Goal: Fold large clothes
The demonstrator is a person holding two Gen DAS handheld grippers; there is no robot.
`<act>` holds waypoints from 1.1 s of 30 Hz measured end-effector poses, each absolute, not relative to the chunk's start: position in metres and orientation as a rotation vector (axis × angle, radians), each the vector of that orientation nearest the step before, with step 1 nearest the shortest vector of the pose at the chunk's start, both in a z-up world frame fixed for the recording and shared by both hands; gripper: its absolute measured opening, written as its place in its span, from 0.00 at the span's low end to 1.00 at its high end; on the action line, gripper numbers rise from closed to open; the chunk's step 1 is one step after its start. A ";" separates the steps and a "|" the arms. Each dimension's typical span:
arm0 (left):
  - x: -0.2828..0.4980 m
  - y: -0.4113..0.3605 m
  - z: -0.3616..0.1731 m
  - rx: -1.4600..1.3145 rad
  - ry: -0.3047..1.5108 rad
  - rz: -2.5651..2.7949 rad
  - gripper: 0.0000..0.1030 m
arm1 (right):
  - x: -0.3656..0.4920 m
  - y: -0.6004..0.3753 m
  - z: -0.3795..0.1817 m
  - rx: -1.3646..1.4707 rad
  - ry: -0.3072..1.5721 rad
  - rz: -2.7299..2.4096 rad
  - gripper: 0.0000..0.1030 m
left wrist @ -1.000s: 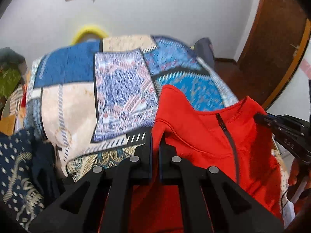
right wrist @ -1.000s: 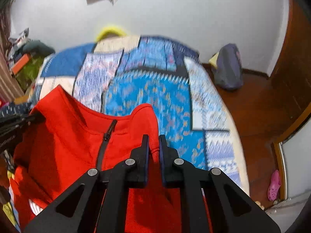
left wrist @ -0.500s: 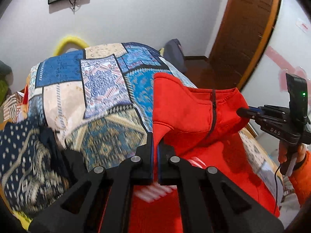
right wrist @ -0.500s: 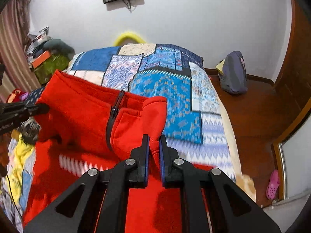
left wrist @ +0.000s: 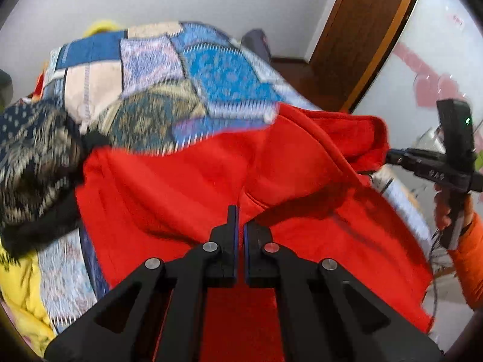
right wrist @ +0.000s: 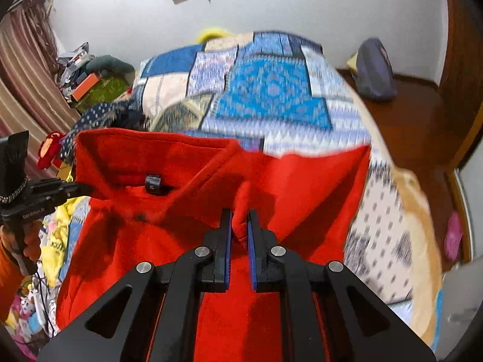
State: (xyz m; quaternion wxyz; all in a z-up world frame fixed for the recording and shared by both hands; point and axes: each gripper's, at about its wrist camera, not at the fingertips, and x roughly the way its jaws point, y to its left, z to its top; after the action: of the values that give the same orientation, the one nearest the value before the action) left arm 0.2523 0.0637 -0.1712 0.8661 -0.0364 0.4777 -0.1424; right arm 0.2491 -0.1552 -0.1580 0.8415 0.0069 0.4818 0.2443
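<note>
A large red fleece jacket (left wrist: 181,187) lies spread over the near end of a patchwork quilt (left wrist: 211,75). My left gripper (left wrist: 238,212) is shut on a pinch of its red fabric. In the same view my right gripper (left wrist: 390,154) holds the collar edge at the right. In the right wrist view my right gripper (right wrist: 240,215) is shut on a fold of the jacket (right wrist: 302,187), and its dark neck label (right wrist: 153,183) faces up. My left gripper (right wrist: 86,188) grips the collar's left end there.
A dark patterned cloth (left wrist: 33,150) and a yellow garment (left wrist: 21,286) lie on the bed's left side. A grey bag (right wrist: 374,69) sits on the wooden floor by the wall. A wooden door (left wrist: 362,30) stands to the right. An orange sleeve (left wrist: 471,259) holds the right gripper.
Both grippers have carried the jacket's top edge towards the near end of the bed. The jacket hung upright before and now lies lower, with the collar's inside and label showing.
</note>
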 end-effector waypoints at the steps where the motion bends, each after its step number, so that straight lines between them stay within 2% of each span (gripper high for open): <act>1: 0.247 0.063 -0.178 -0.071 1.016 -0.297 0.02 | 0.246 -0.154 -0.166 0.008 1.041 0.506 0.08; 7: 0.219 0.059 -0.211 -0.012 1.084 -0.257 0.05 | 0.228 -0.159 -0.188 -0.028 1.129 0.429 0.16; 9: 0.213 0.062 -0.209 -0.015 1.070 -0.254 0.11 | 0.224 -0.164 -0.186 -0.025 1.146 0.428 0.16; 13: 0.201 0.069 -0.190 -0.018 1.027 -0.241 0.15 | 0.214 -0.177 -0.169 -0.014 1.108 0.428 0.16; 18: 0.200 0.079 -0.150 0.011 0.912 -0.185 0.37 | 0.219 -0.180 -0.135 -0.035 1.014 0.404 0.17; 22: 0.218 0.078 -0.124 0.019 0.847 -0.152 0.44 | 0.233 -0.162 -0.119 -0.039 0.975 0.437 0.19; 24: 0.231 0.074 -0.117 0.013 0.823 -0.150 0.55 | 0.240 -0.149 -0.115 -0.048 0.959 0.454 0.23; 26: 0.241 0.069 -0.115 0.007 0.807 -0.153 0.63 | 0.246 -0.137 -0.117 -0.061 0.948 0.464 0.37; 28: 0.255 0.062 -0.121 -0.005 0.817 -0.151 0.65 | 0.253 -0.124 -0.124 -0.067 0.950 0.471 0.44; 33: 0.279 0.046 -0.162 -0.033 0.950 -0.145 0.68 | 0.268 -0.105 -0.166 -0.040 1.101 0.520 0.44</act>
State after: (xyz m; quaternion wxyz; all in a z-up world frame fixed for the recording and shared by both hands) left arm 0.2794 0.0461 -0.1624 0.8866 -0.0161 0.4568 -0.0699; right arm 0.2685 -0.1048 -0.1659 0.8200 -0.0187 0.5172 0.2443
